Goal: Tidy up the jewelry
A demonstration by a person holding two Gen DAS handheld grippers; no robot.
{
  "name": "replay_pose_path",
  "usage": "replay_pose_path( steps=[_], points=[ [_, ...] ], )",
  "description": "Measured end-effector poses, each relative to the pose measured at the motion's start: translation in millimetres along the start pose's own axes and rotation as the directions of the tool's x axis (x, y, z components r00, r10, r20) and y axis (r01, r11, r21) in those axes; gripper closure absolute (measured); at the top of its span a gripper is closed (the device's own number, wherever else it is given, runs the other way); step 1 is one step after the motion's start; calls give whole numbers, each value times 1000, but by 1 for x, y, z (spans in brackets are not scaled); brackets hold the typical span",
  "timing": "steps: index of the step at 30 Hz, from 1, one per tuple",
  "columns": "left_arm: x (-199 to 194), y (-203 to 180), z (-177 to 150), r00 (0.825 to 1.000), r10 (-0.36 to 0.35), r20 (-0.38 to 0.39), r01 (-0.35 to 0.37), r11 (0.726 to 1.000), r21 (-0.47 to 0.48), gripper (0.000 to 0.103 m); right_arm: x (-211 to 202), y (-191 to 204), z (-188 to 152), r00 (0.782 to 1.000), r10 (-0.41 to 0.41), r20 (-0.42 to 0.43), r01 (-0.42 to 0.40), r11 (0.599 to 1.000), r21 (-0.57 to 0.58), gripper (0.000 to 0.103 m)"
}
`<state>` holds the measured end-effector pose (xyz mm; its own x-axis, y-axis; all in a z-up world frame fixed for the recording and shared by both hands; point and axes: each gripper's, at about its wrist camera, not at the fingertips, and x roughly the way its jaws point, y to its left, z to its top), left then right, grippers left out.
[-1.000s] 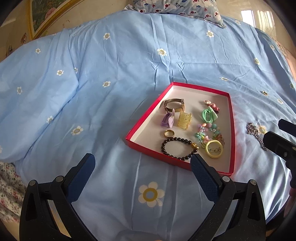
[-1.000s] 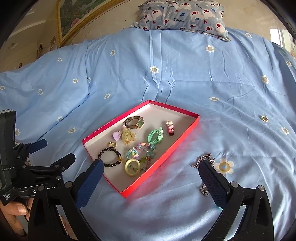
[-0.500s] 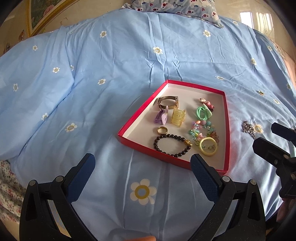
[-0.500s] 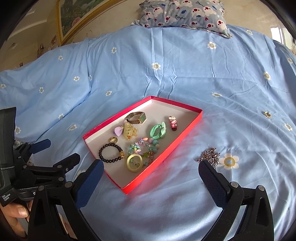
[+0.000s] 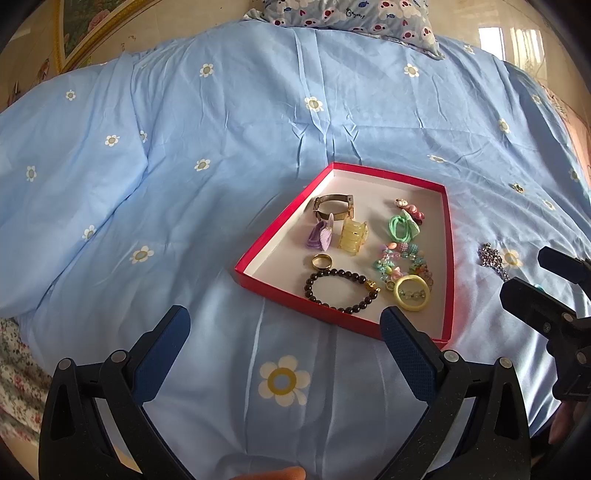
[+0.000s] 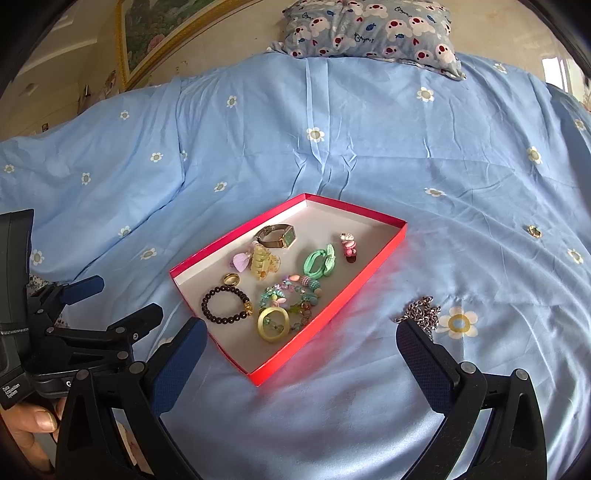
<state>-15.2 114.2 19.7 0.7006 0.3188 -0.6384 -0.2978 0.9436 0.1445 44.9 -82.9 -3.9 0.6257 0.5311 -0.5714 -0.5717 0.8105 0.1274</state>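
Note:
A red tray lies on the blue bedspread. It holds a gold watch, a yellow claw clip, a gold ring, a dark bead bracelet, a green hair tie and other pieces. A silver chain lies on the cover right of the tray, just beyond the right gripper's right fingertip. Farther right sits a small gold piece. My left gripper hangs open before the tray's near edge. My right gripper is open and holds nothing.
A patterned pillow lies at the head of the bed, and a gold-framed picture leans at the back left. A hand holds the left gripper's handle. Bare blue bedspread spreads left of the tray.
Both views have tilted up slightly, so more of the pillow shows. The chain now sits closer to the right gripper's right fingertip. Both grippers stay open and no jewelry has moved.

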Motion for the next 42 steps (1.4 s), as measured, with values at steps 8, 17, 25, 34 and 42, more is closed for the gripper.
replay_pose_path(
  steps=[8,17,25,34,42],
  points=[
    [-3,-1,0,1000,-3,4,3,1000,1,0,0,1,-1,1000,0,1,0,1000,0,0],
    [-4,-2,-1,1000,-8,6,8,1000,-1,0,-3,3,0,1000,6,4,-6,1000,-1,0],
    [-4,-2,0,1000,-16,4,16,1000,-1,0,-3,5,-1,1000,10,0,-10,1000,-6,0],
    [-4,-1,0,1000,-15,6,15,1000,0,0,-2,7,-1,1000,14,1,-14,1000,-8,0],
    [-4,-2,1,1000,-15,5,15,1000,-1,0,-1,7,0,1000,13,-1,-13,1000,-6,0]
  ],
)
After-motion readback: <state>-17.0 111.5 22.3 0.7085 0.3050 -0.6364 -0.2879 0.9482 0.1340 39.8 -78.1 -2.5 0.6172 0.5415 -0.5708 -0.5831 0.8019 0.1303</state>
